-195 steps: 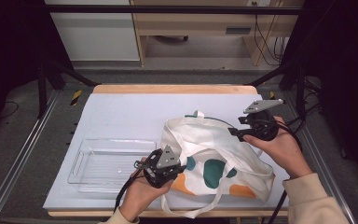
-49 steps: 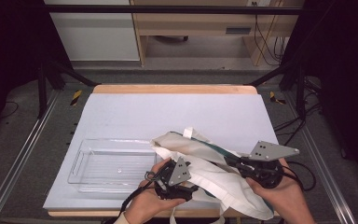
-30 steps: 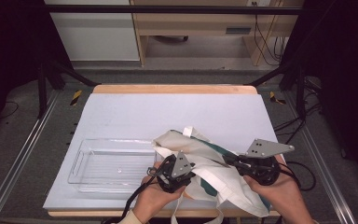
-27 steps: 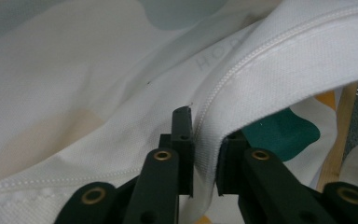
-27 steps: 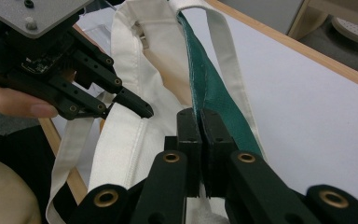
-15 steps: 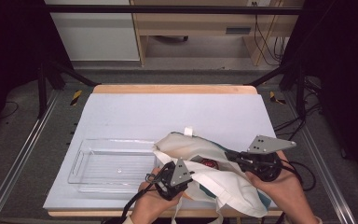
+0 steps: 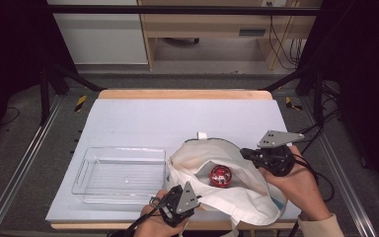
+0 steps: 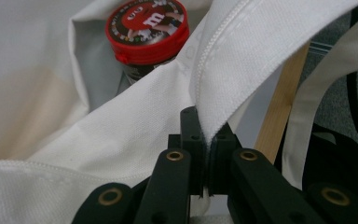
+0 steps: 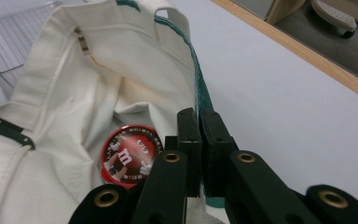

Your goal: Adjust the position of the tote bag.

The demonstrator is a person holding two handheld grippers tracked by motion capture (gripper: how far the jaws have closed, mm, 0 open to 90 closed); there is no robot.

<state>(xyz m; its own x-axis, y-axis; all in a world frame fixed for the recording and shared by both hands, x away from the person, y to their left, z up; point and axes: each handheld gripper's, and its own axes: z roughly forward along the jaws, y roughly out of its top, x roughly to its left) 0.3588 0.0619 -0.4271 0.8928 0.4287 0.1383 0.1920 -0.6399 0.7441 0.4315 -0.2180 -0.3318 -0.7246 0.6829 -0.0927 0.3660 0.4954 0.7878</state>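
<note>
A white cloth tote bag (image 7: 237,197) lies at the table's front right with its mouth held apart. Inside it is a jar with a red printed lid (image 7: 220,176), also visible in the left gripper view as the jar (image 8: 147,28) and in the right gripper view as the jar (image 9: 130,154). My left gripper (image 8: 207,137) is shut on the bag's near hem (image 8: 242,60); in the high view the left gripper (image 7: 196,198) sits at the front edge. My right gripper (image 9: 199,119) is shut on the far, green-edged rim (image 9: 196,70); from above, the right gripper (image 7: 245,153) is at the bag's right.
A clear plastic tray (image 7: 86,170) stands empty to the left of the bag, and its corner (image 9: 14,37) appears in the right gripper view. The table's wooden front edge (image 8: 279,102) runs just beside the left gripper. The white tabletop (image 7: 177,118) stretches behind the bag.
The two grippers have drawn apart, the left toward the front edge and the right away from it. The bag's mouth has spread and the red-lidded jar now shows inside.
</note>
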